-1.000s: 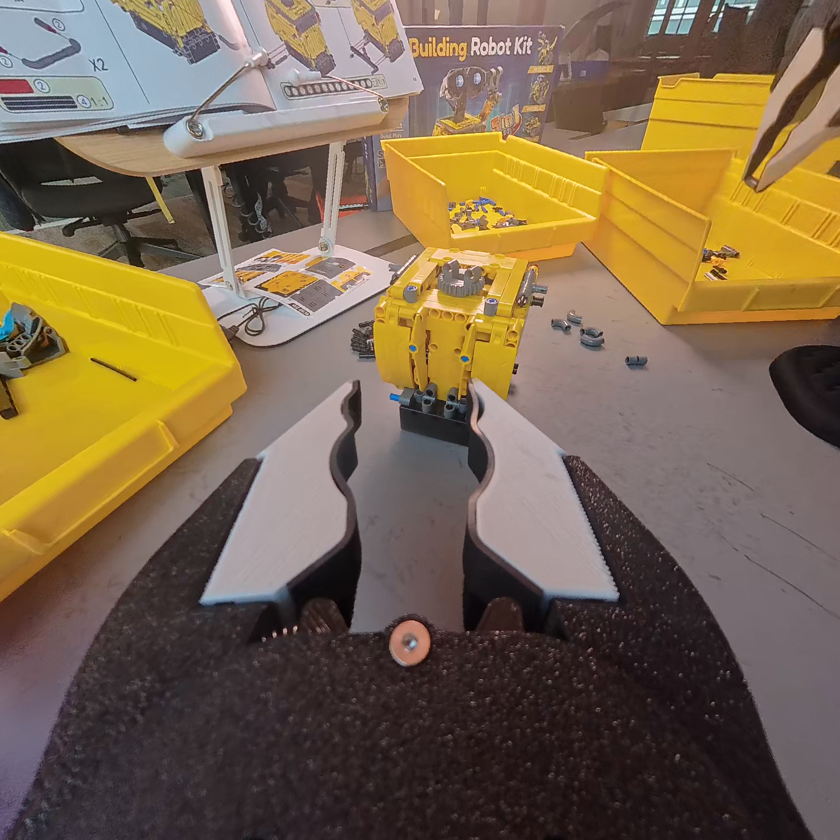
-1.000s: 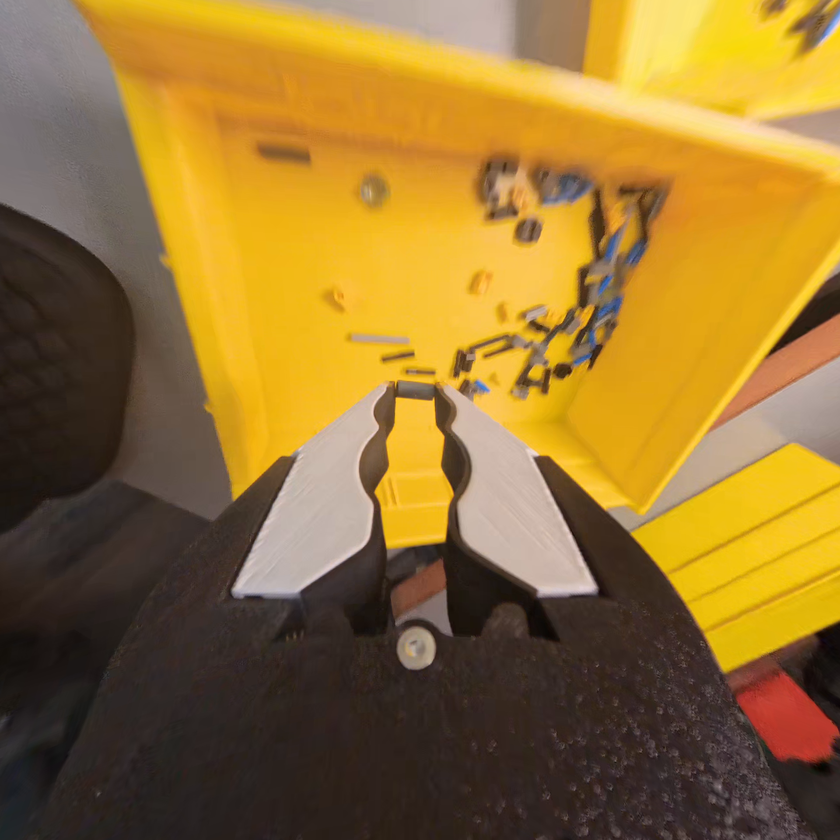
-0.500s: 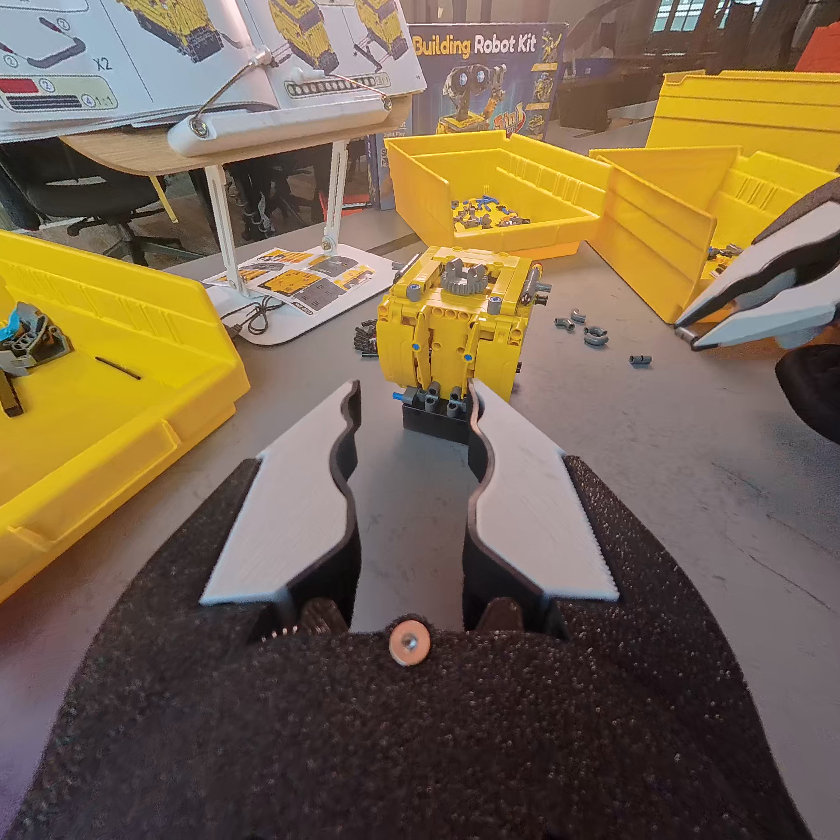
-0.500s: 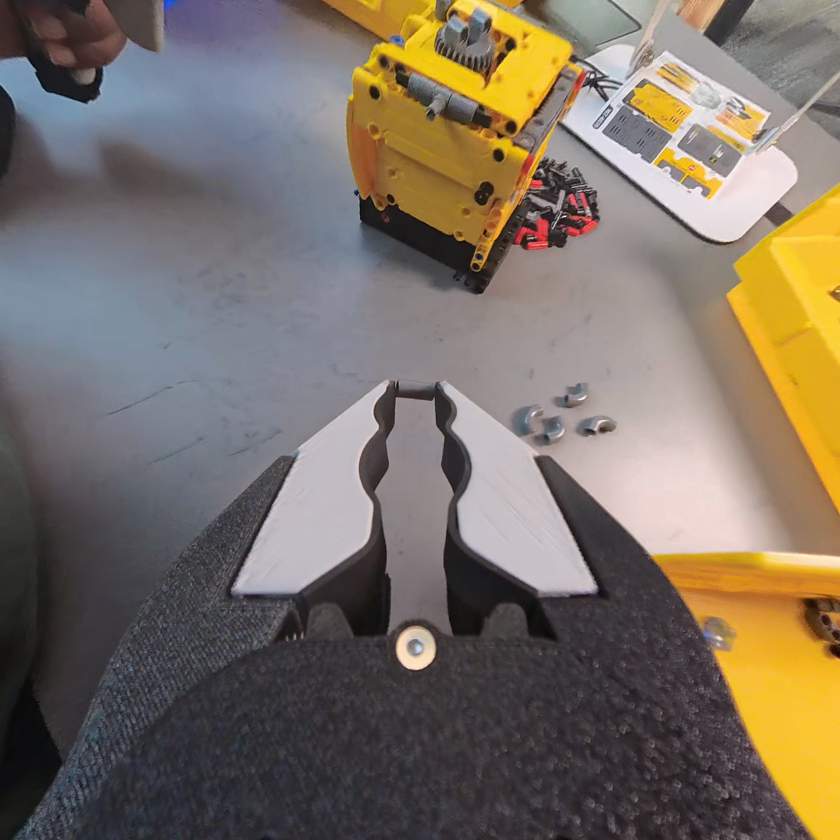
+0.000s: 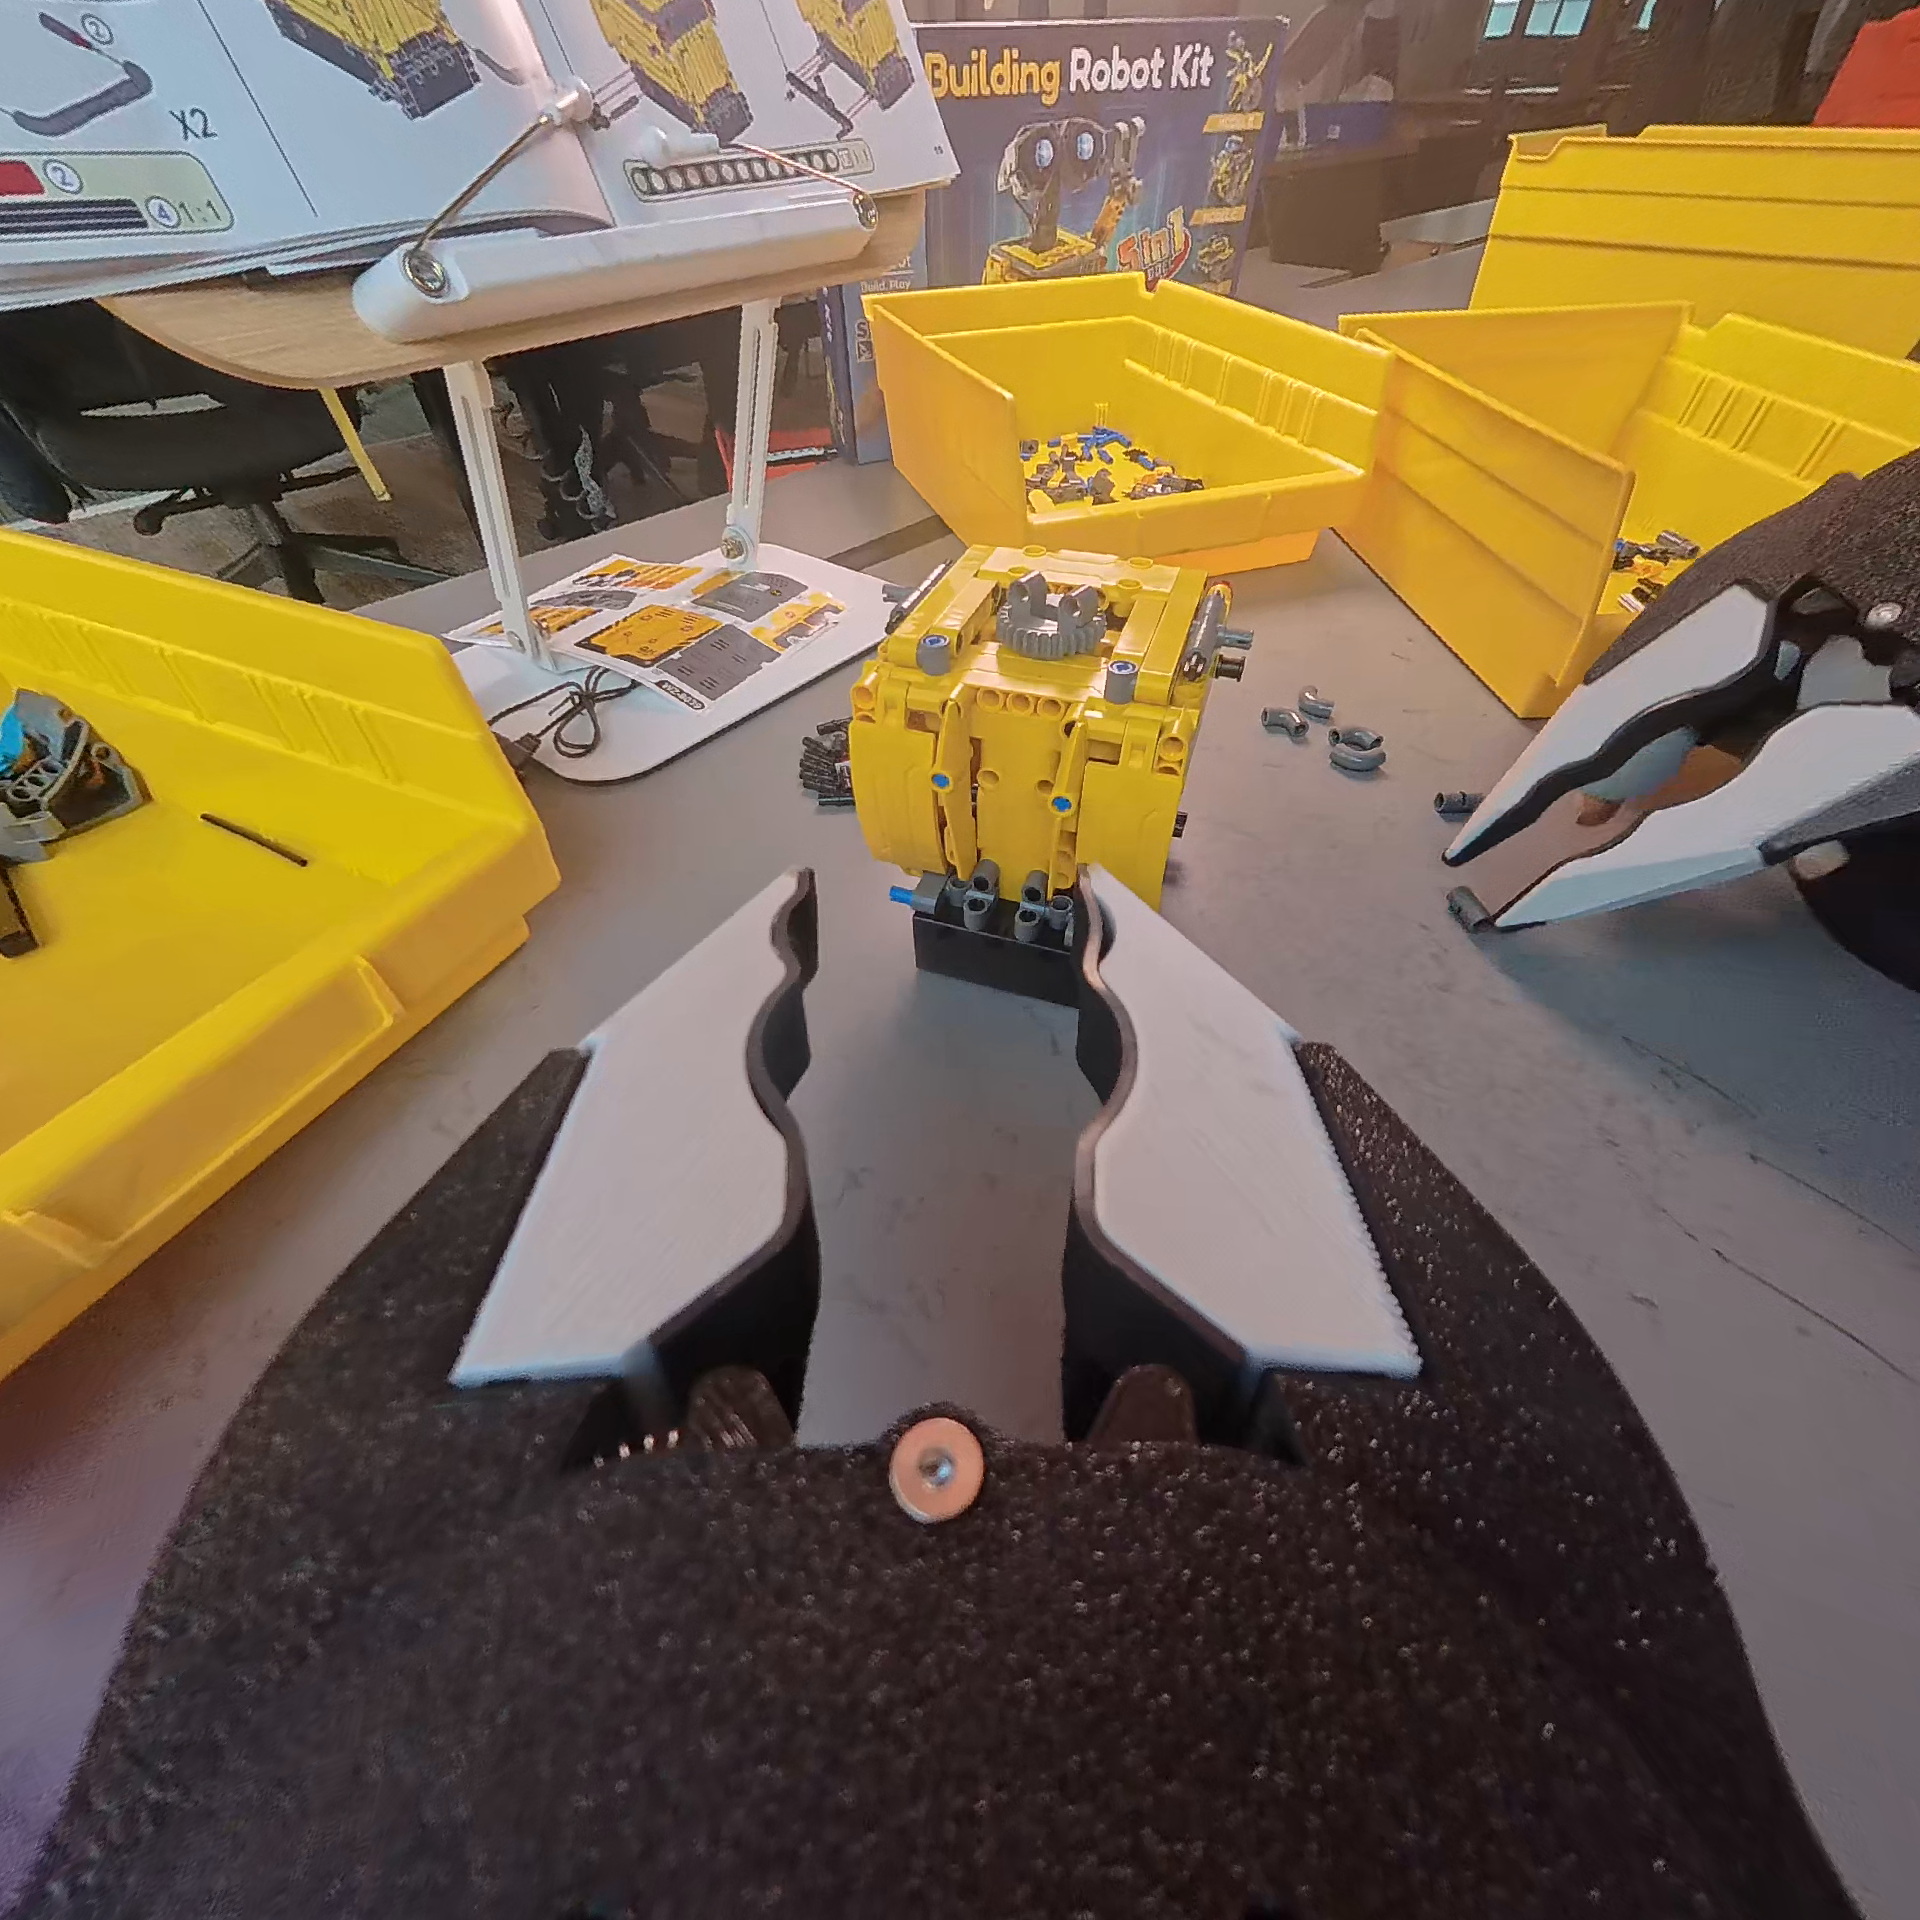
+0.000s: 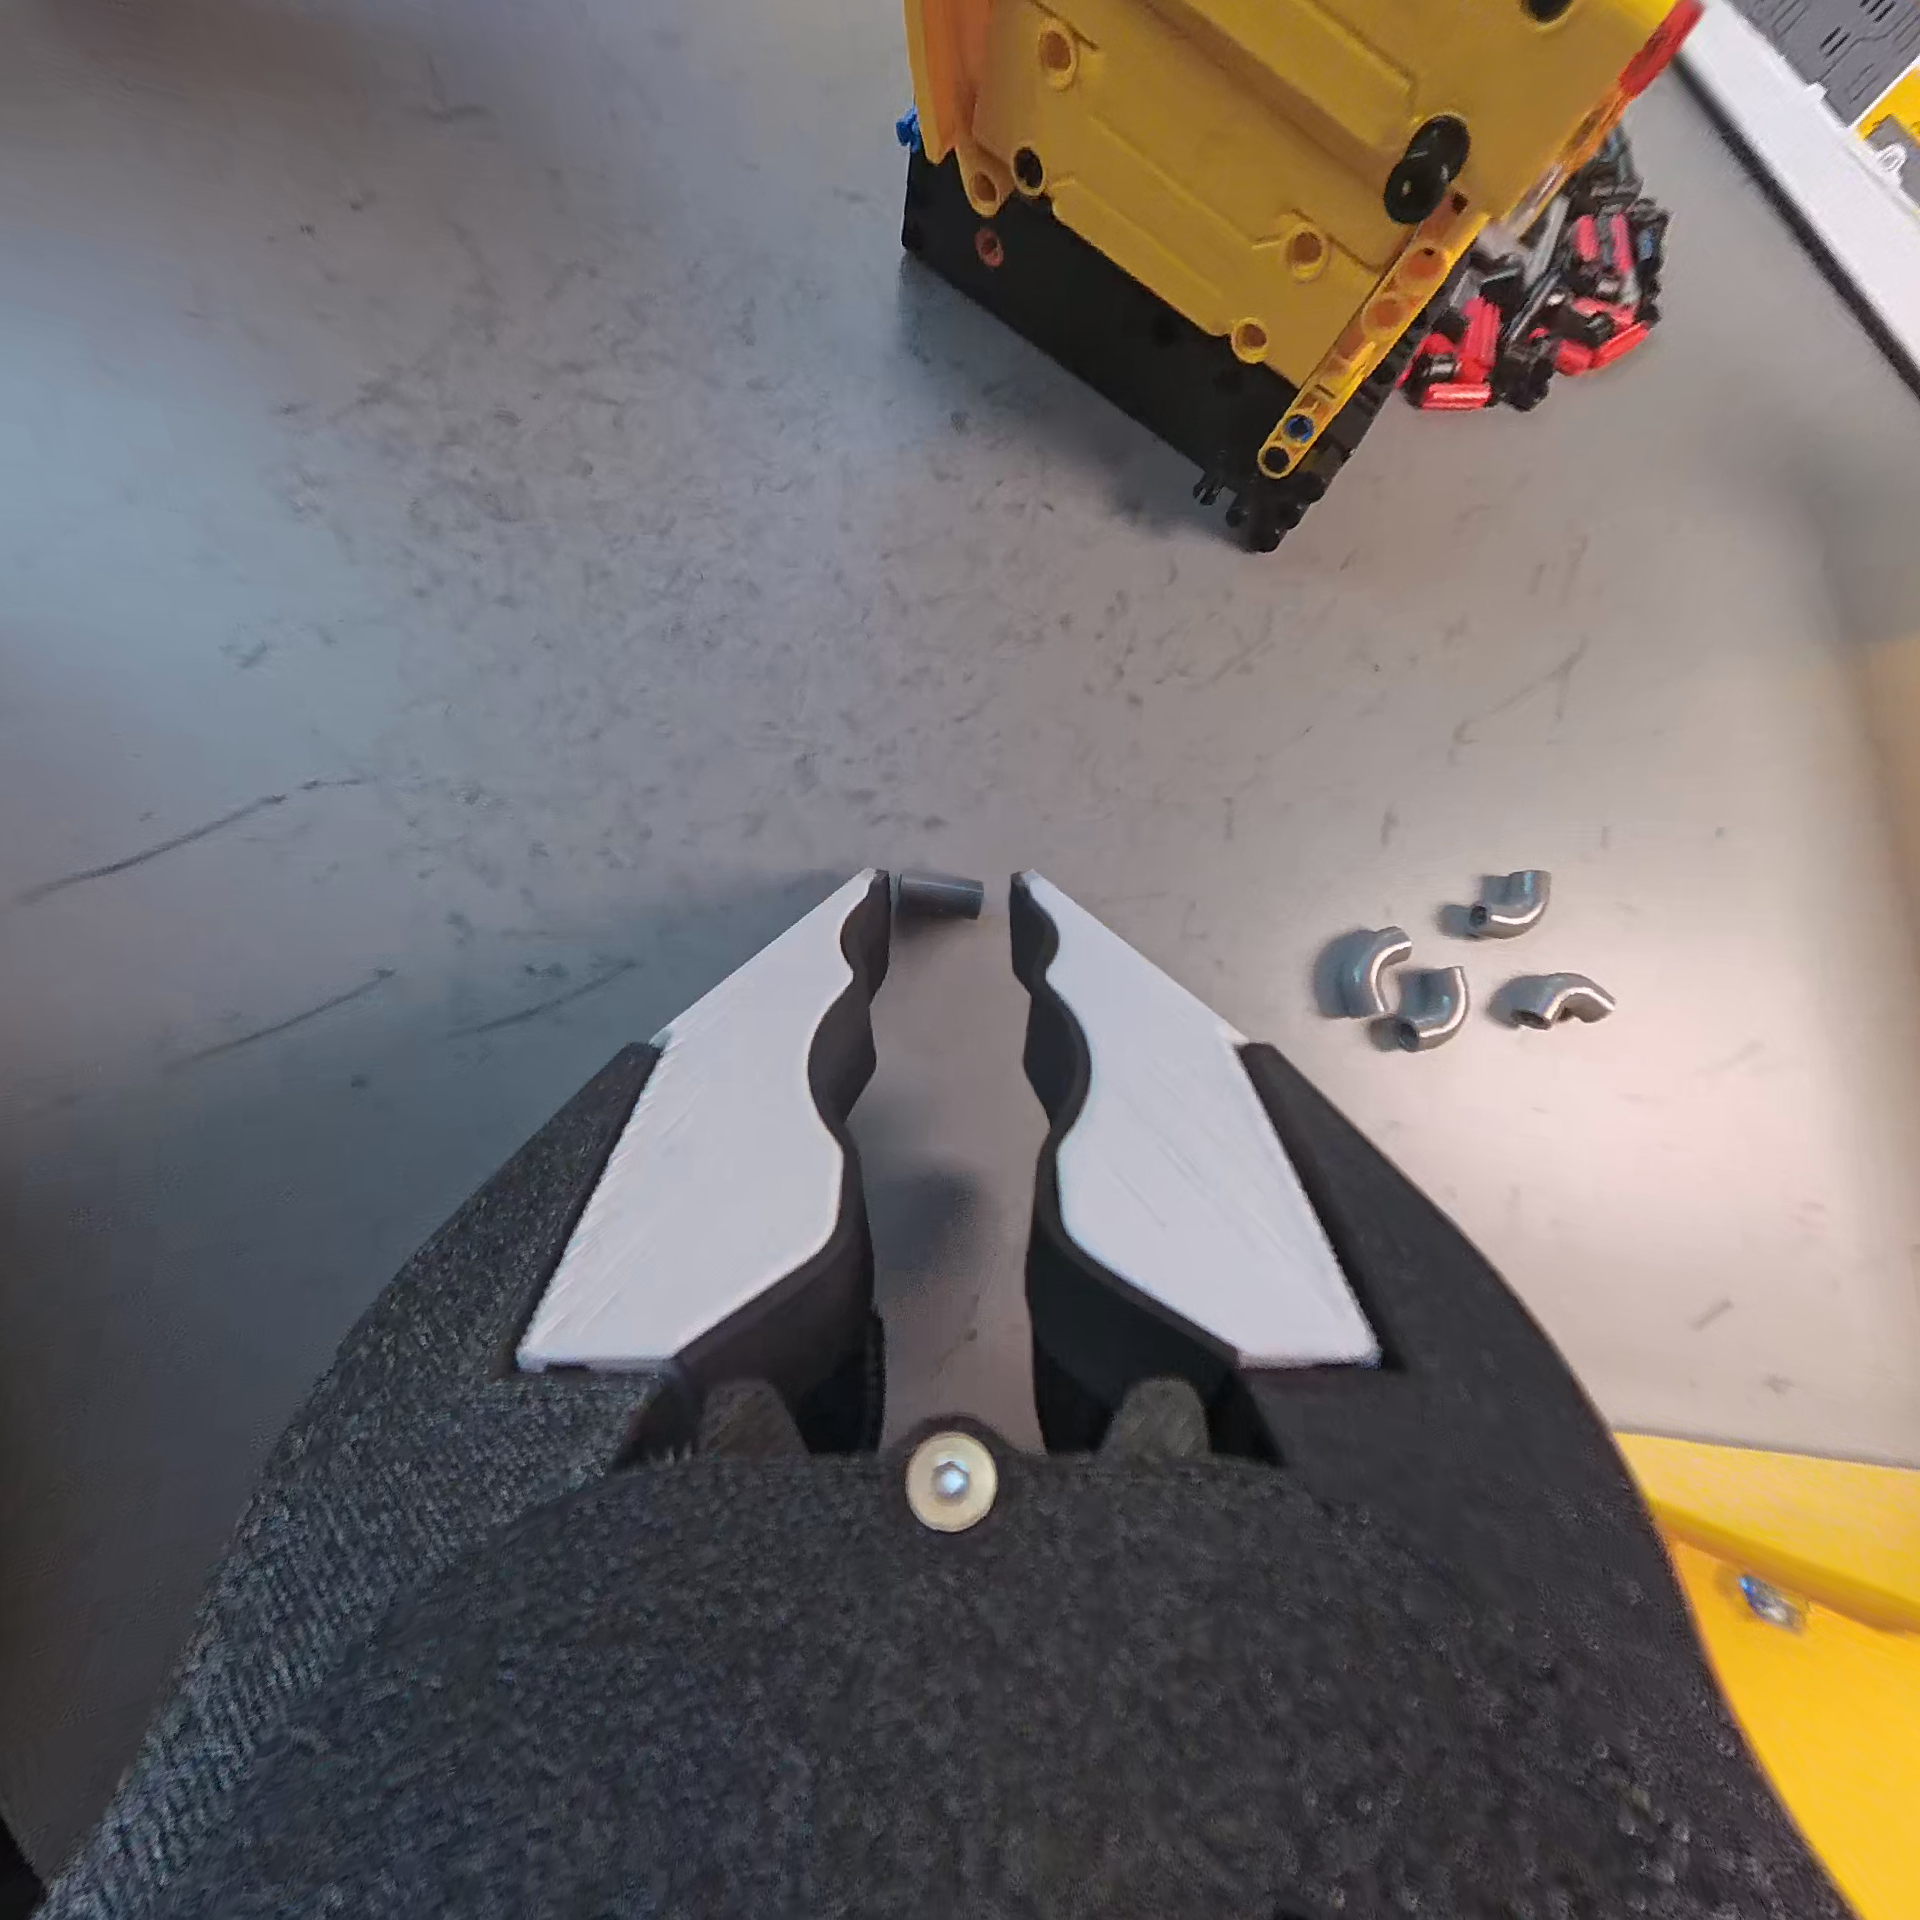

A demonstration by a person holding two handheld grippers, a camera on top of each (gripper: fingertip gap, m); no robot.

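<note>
A yellow brick-built model [image 5: 1023, 748] on a black base stands on the grey table. My left gripper [image 5: 943, 883] is open and empty, its fingertips just short of the model's base. My right gripper [image 6: 951, 888] is low over the table to the right of the model [image 6: 1226, 156]. Its jaws are slightly apart around a small grey cylindrical piece [image 6: 940, 899], which lies on the table against the left fingertip with a gap on its right. The right gripper also shows in the left wrist view [image 5: 1475, 894].
Several curved grey pieces [image 6: 1361, 971] lie right of the right gripper. Red and black pins [image 6: 1538, 301] are heaped behind the model. Yellow bins stand at the left [image 5: 260, 831], back [image 5: 1122, 416] and right [image 5: 1507, 499]. An instruction book on a stand [image 5: 468, 125] is at the back left. Across from one pair of fingers to the other is roughly 20 centimeters.
My right gripper carried the small grey piece from a yellow bin down to the table beside the model, and its jaws have now parted a little. My left gripper has not moved.
</note>
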